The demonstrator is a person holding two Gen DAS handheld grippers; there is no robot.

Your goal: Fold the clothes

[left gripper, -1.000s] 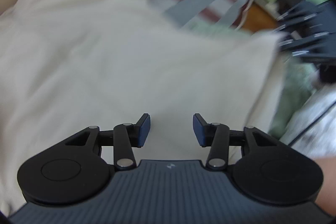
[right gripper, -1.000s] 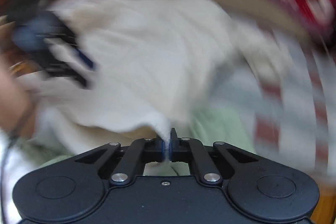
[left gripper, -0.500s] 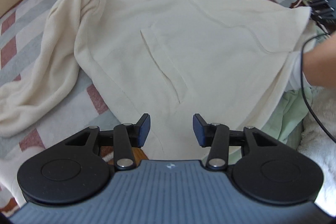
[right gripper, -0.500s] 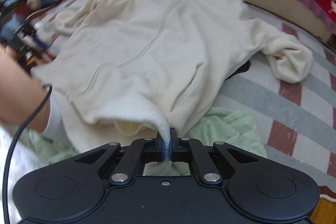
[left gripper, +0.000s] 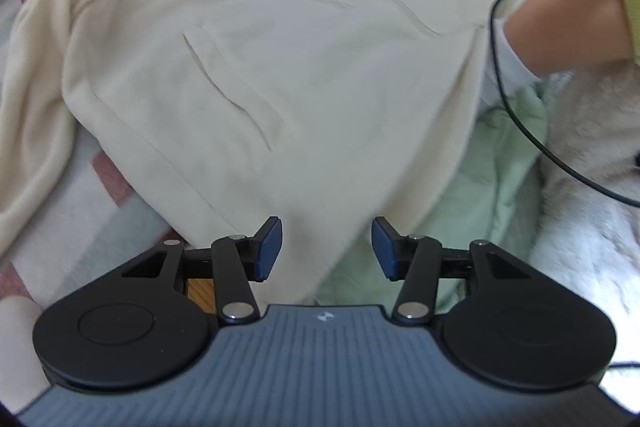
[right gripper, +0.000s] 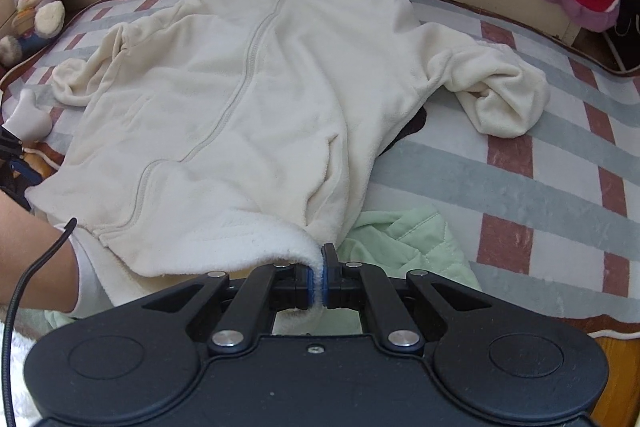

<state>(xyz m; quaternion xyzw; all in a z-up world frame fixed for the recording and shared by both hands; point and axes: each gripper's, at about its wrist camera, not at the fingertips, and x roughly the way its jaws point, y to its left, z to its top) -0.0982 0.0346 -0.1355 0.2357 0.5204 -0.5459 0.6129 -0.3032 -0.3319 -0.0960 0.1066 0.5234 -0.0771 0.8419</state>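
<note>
Cream fleece jacket lies spread, zip up, on striped bed w/ hem over green cloth. Right gripper clamps hem corner; left gripper gapes wide above other hem edge, holding nothing.

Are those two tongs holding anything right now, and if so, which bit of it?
The right tongs are shut on the bottom hem corner of the cream zip-up fleece jacket. The left tongs are open above the jacket, holding nothing.
</note>
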